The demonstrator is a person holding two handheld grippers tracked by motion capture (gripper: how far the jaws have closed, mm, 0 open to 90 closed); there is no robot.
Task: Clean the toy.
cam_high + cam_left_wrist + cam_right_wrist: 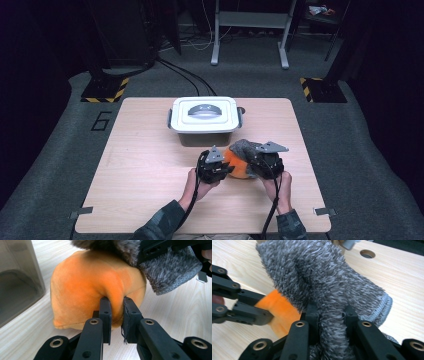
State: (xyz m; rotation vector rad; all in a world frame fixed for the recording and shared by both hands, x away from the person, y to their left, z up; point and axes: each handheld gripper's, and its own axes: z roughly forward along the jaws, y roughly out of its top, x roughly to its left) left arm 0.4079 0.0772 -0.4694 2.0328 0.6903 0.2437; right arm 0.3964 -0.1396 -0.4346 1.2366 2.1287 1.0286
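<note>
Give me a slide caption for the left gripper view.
Left gripper pinches a fold of the orange plush while the grey fuzzy cloth drapes over its top.

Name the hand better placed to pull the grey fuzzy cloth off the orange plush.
Right. The right gripper is clamped on the grey fuzzy cloth, while the left gripper pinches the orange plush, anchoring it.

High view overhead, gripper views close-up
</note>
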